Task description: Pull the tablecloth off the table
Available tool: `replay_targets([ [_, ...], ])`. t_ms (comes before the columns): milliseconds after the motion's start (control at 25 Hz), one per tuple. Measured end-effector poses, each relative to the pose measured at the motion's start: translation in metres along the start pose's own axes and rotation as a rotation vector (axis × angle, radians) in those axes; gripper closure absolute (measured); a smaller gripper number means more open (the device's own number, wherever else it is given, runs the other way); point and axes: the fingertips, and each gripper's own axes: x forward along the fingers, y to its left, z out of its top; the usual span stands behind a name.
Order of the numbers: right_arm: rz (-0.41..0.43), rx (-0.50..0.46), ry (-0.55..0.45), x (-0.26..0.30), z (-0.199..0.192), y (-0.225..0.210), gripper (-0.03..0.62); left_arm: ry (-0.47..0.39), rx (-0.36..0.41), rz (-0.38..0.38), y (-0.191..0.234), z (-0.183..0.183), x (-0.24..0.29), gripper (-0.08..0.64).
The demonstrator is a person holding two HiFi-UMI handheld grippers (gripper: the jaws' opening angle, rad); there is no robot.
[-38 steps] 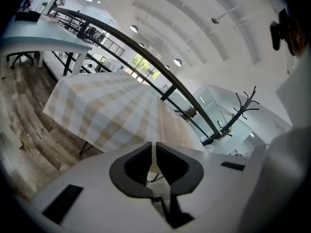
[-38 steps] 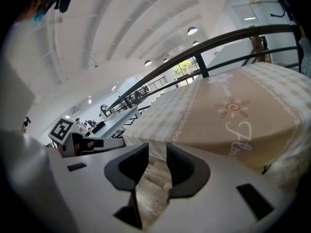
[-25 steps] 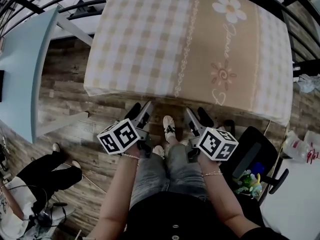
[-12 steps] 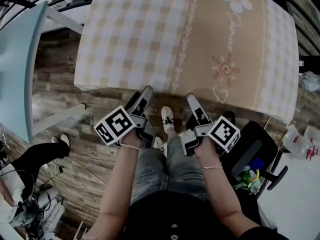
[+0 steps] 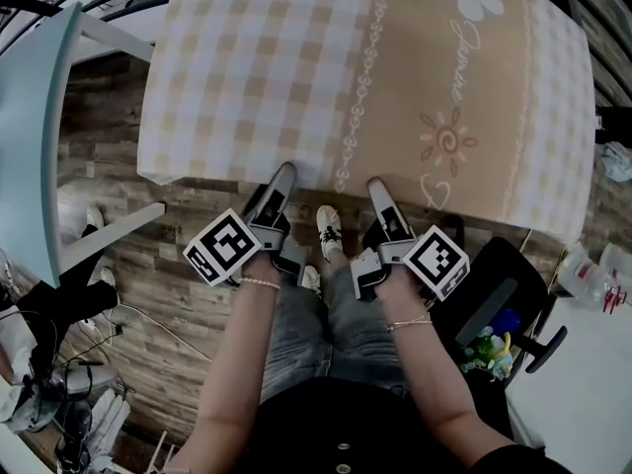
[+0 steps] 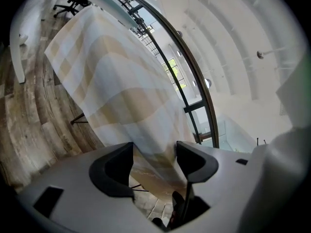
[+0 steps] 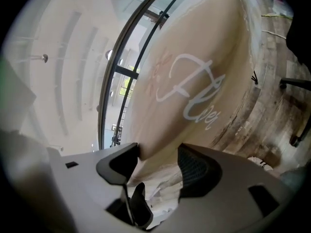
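Note:
A beige checked tablecloth with a daisy print covers the table, and its near edge hangs down in front of me. My left gripper reaches up to that hanging edge. In the left gripper view the cloth drops between the jaws of the left gripper, which are closing but still stand wide, without pinching it. My right gripper is at the same edge, further right. In the right gripper view the cloth hangs in the gap of the right gripper, lying against one jaw only.
A light blue table stands at the left. A black office chair and a white table are at the right. A person sits low at the left on the wooden floor.
Both grippers have moved forward and up, from below the table edge to the cloth's hanging hem, which is now between their jaws. The person at the left has shifted.

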Motion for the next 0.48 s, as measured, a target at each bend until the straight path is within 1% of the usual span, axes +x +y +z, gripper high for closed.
replay_targets([
  [40, 0.004, -0.01, -0.008, 0.003, 0.001, -0.001, 0.324, 0.006, -0.014, -0.014, 0.001, 0.001, 0.004, 0.275],
  [120, 0.013, -0.019, -0.007, 0.008, 0.003, -0.002, 0.339, 0.016, -0.017, -0.029, 0.003, 0.003, 0.009, 0.28],
  [280, 0.051, 0.016, 0.001, 0.009, 0.003, 0.007, 0.358, 0.005, -0.004, -0.035, -0.005, 0.006, 0.006, 0.316],
  [480, 0.054, 0.025, -0.013, -0.004, 0.0, 0.013, 0.375, -0.005, -0.013, -0.044, -0.015, 0.004, -0.006, 0.336],
])
